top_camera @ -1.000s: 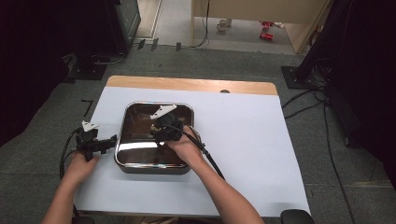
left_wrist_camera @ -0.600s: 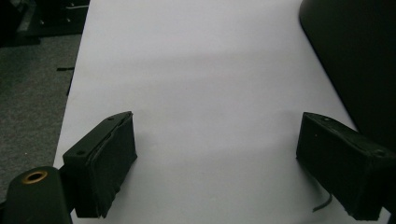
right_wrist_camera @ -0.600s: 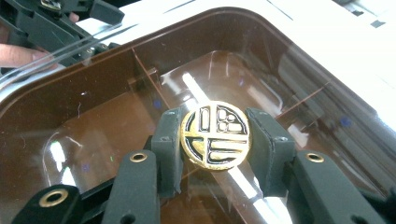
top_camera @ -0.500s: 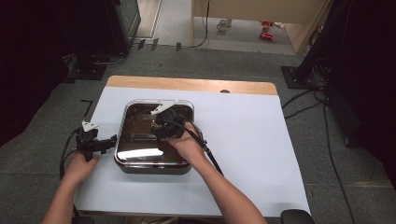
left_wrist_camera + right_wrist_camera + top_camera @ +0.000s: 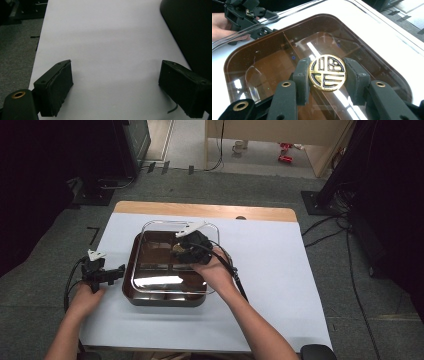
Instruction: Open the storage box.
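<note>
While your right tongs (image 5: 327,75) clamp the clear lid's gold round knob (image 5: 327,72), lift it level off the brown compartmented tray (image 5: 131,285); left tongs (image 5: 117,92) gape, empty

White table cover (image 5: 280,270), wooden table edge (image 5: 200,211) — grey carpet (image 5: 350,285), dark stands.

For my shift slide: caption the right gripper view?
Right tongs clamp the lid's gold knob above the brown tray.
</note>
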Demonstrator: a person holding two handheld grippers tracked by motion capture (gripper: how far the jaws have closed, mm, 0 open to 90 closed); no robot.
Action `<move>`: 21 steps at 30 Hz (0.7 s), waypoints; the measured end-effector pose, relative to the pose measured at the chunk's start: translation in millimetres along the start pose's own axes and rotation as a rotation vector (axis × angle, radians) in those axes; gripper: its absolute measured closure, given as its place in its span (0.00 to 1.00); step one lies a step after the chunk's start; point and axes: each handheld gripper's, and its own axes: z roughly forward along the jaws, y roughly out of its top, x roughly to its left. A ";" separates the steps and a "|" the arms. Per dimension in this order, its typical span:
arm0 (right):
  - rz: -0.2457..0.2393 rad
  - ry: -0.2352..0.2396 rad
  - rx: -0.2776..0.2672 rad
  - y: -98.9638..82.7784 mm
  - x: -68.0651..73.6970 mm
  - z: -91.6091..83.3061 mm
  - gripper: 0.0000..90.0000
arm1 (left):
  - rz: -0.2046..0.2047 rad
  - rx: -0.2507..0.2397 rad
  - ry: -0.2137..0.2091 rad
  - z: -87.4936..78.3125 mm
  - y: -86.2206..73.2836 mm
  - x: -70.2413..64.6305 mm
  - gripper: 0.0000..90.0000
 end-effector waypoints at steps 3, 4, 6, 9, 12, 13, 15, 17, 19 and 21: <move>0.000 -0.014 -0.007 -6.8 -5.5 -10.9 0.65 | 0.000 0.000 0.000 0.0 0.0 0.0 0.13; -0.001 -0.020 -0.006 -8.6 -6.7 -13.3 0.65 | 0.000 0.000 0.000 0.0 0.0 0.0 0.13; -0.002 -0.030 -0.004 -14.0 -10.4 -19.5 0.65 | 0.001 0.001 0.000 0.0 0.0 0.1 0.13; 0.008 -0.045 -0.007 -23.0 -17.1 -29.1 0.65 | -0.001 -0.001 0.000 0.1 0.0 0.0 0.13; 0.018 -0.055 -0.010 -29.3 -22.7 -36.4 0.65 | -0.001 -0.001 0.000 0.1 0.0 0.0 0.13; 0.022 -0.059 -0.009 -31.5 -24.3 -39.2 0.65 | 0.001 0.001 0.000 0.0 0.0 0.1 0.13; 0.027 -0.067 -0.018 -35.8 -28.0 -44.4 0.65 | 0.000 0.000 0.000 0.0 0.0 0.1 0.13; 0.039 -0.070 -0.023 -41.0 -31.8 -50.2 0.65 | 0.000 0.000 0.000 0.0 0.0 0.1 0.13; 0.048 -0.075 -0.026 -46.0 -35.0 -54.6 0.65 | 0.000 0.000 0.000 0.0 0.0 0.1 0.13; 0.049 -0.082 -0.028 -50.9 -37.8 -58.1 0.65 | 0.002 0.001 0.000 0.0 0.0 0.2 0.13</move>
